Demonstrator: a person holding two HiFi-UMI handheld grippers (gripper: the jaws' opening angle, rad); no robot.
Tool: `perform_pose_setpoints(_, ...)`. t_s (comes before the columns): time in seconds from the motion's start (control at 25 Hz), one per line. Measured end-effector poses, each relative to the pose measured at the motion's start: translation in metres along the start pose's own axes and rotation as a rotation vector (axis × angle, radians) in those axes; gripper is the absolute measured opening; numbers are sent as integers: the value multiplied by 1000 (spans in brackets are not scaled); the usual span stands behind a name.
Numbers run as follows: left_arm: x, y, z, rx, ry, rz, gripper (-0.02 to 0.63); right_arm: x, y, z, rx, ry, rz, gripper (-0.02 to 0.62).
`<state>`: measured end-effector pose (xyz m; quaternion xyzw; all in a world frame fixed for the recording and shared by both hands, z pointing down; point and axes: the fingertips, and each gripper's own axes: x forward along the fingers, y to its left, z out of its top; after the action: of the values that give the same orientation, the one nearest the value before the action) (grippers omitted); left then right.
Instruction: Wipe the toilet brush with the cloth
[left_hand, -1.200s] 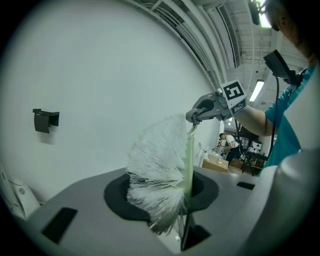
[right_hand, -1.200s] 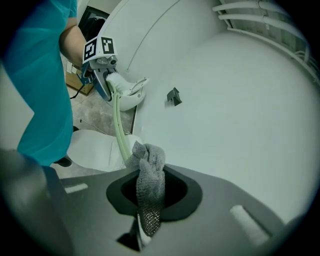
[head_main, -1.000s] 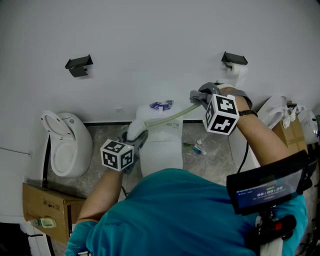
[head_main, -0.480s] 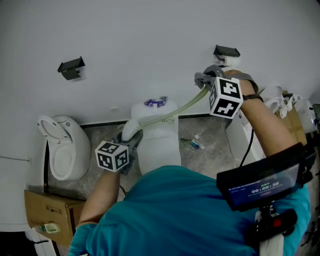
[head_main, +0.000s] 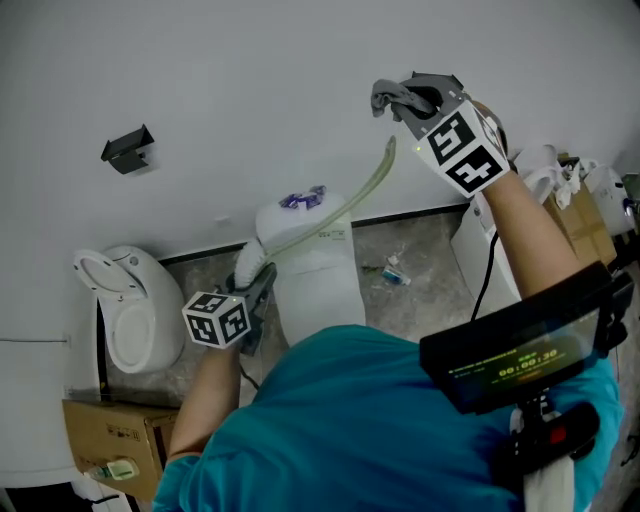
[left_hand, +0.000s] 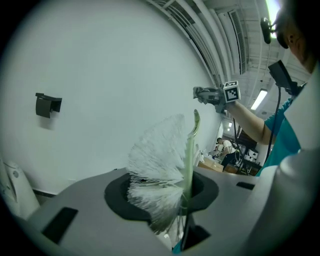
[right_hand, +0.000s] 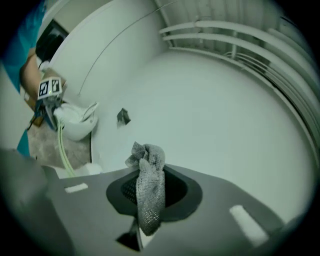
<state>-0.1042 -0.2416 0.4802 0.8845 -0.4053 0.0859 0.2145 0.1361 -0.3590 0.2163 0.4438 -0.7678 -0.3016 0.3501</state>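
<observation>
The toilet brush has a pale green handle (head_main: 335, 212) and a white bristle head (head_main: 249, 263). My left gripper (head_main: 258, 287) is shut on it at the head end, and the handle slants up to the right. In the left gripper view the bristles (left_hand: 155, 150) and the handle (left_hand: 189, 150) stand up between the jaws. My right gripper (head_main: 402, 101) is raised high against the wall, shut on a crumpled grey cloth (head_main: 386, 97) just above the handle's tip and apart from it. The right gripper view shows the cloth (right_hand: 149, 185) hanging from the closed jaws.
A white toilet (head_main: 312, 275) stands below the brush with a purple item (head_main: 302, 198) on its top. Another white toilet (head_main: 125, 310) and a cardboard box (head_main: 105, 435) are at the left. A black wall bracket (head_main: 125, 148) is on the wall. A small tube (head_main: 393, 272) lies on the floor.
My right gripper has risen with the cloth, sliding up the handle and off its tip. The handle now tilts more steeply. The left gripper has stayed in place on the brush head.
</observation>
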Motion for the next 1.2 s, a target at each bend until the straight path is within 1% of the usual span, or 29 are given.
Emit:
perform_pose_setpoints(0.08, -3, 2, -2, -37, -11, -11, 160, -13, -8, 10, 190, -129, -6, 34)
perform_pose_setpoints(0.16, -8, 5, -4, -76, -28, -19, 160, -27, -4, 10, 389, -252, 34, 34)
perform_pose_setpoints(0.24, -16, 11, -5, -108, -48, -19, 160, -39, 15, 4, 586, -363, 105, 34)
perform_pose_setpoints(0.32, -25, 16, -4, -142, -76, -16, 160, -42, 50, -7, 772, -442, 206, 34)
perform_pose_setpoints(0.36, -30, 19, -2, -162, -92, -14, 160, -40, 73, -13, 852, -465, 265, 32)
perform_pose_setpoints(0.44, -39, 26, 2, -206, -130, -14, 160, -31, 122, -25, 996, -478, 379, 32)
perform_pose_setpoints(0.52, -47, 32, 5, -248, -163, -20, 160, -24, 167, -35, 1136, -461, 469, 31)
perform_pose_setpoints(0.56, -51, 35, 6, -267, -175, -24, 160, -21, 186, -40, 1189, -444, 502, 29)
perform_pose_setpoints(0.64, -57, 40, 5, -295, -188, -27, 160, -19, 211, -49, 1241, -404, 532, 29)
perform_pose_setpoints(0.72, -60, 43, 4, -312, -195, -25, 160, -17, 218, -55, 1242, -384, 528, 28)
perform_pose_setpoints(0.84, -62, 46, 4, -328, -207, -22, 160, -15, 207, -58, 1227, -393, 506, 28)
perform_pose_setpoints(0.96, -62, 45, 8, -325, -215, -27, 159, -14, 196, -54, 1216, -413, 492, 28)
perform_pose_setpoints(1.2, -61, 45, 7, -322, -209, -27, 158, -16, 198, -47, 1176, -417, 501, 28)
